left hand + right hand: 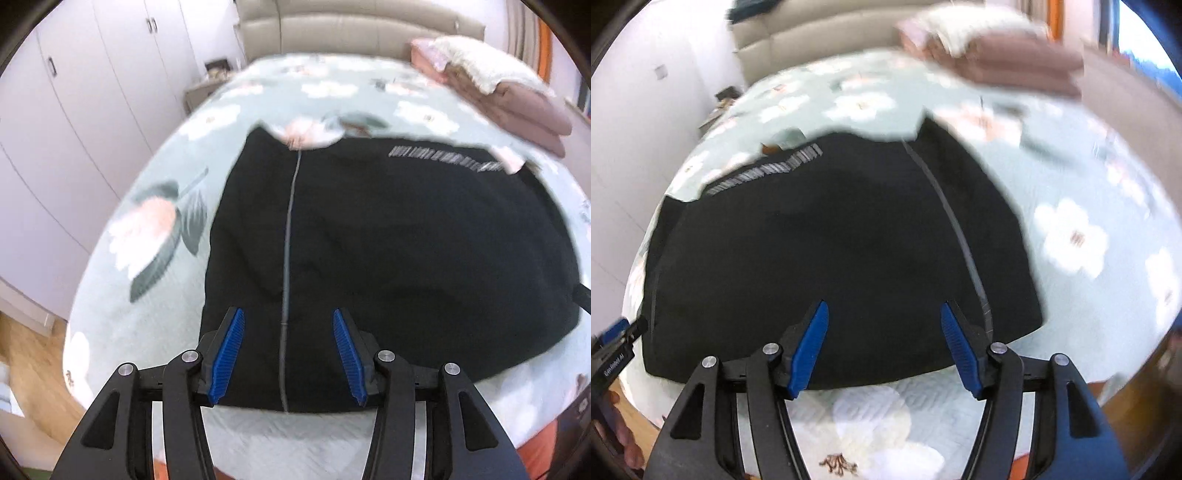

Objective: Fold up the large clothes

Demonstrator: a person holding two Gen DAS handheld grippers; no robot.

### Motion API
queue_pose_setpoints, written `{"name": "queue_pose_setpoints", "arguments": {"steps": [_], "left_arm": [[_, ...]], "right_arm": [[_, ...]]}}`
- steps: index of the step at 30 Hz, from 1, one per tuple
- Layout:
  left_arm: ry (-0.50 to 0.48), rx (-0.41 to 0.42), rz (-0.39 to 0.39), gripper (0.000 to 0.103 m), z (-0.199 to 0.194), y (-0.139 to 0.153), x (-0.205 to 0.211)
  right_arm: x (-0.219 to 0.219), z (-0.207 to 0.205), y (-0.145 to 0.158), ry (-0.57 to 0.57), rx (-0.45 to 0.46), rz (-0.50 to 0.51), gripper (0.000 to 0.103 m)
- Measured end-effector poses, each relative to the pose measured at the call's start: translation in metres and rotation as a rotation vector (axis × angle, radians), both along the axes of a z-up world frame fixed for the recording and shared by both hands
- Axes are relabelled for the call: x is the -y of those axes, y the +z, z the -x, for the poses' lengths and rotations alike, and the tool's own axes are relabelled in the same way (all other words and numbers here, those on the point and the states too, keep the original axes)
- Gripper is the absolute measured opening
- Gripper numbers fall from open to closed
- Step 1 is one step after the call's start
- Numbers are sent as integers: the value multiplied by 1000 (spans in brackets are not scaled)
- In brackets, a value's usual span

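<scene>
- Left gripper (pixel 288 354): jaws spread wide and empty, hovering over the near hem of the black garment (pixel 369 258), astride its grey zip line (pixel 286 280). Risk: closing here could pinch only the top layer or catch the zip, so the fold drags unevenly.
- Black garment: lies spread on the floral bedspread (pixel 155 229), near edge close to the bed's near side, collar at the far end. It appears already partly folded; layers cannot be counted. Risk: a one-sided lift would let loose layers slide apart.
- Both views are blurred, so the exact hem line under the tips is uncertain; a misjudged approach could grab the bedspread along with the cloth.
- Right gripper (pixel 884 343): likewise wide and empty, over the near hem toward the garment's right side, the zip line (pixel 960 236) just right of it. Risk: uneven grip heights between the two would skew the fold.
- Stacked folded blankets (pixel 517 99) sit at the far right, well apart; little hazard.
</scene>
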State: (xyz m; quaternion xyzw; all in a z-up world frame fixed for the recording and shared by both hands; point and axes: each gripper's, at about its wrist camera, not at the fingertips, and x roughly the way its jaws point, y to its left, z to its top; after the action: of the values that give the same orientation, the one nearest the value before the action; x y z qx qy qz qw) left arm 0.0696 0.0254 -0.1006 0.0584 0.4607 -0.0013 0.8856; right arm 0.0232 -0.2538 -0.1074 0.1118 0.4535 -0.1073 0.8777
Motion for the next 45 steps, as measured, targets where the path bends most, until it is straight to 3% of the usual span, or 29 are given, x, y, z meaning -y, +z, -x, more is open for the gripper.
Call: {"name": "queue_pose_setpoints", "arguments": {"steps": [2, 4, 7, 9, 16, 25, 34, 38, 45], "left_arm": [[4, 48, 52, 52, 14, 31, 2], [-1, 106, 88, 52, 27, 61, 3], [-17, 183, 38, 56, 52, 113, 10], [4, 235, 7, 58, 69, 138, 11], [2, 356, 97, 60, 113, 198, 11], [-19, 467, 81, 61, 131, 212, 31], [-57, 387, 35, 61, 120, 180, 50], [-50, 387, -48, 61, 115, 171, 59], [-75, 351, -22, 61, 110, 165, 58]], "right_arm": [[-11, 11, 35, 16, 58, 27, 68], [-20, 22, 70, 29, 126, 17, 79], [-38, 47, 118, 30, 233, 29, 89], [-50, 58, 138, 32, 277, 68, 89], [-82, 88, 184, 58, 384, 112, 94], [-95, 100, 194, 71, 380, 195, 95], [-80, 86, 159, 51, 270, 149, 95], [-84, 86, 155, 51, 262, 149, 95], [-88, 82, 149, 56, 248, 166, 95]]}}
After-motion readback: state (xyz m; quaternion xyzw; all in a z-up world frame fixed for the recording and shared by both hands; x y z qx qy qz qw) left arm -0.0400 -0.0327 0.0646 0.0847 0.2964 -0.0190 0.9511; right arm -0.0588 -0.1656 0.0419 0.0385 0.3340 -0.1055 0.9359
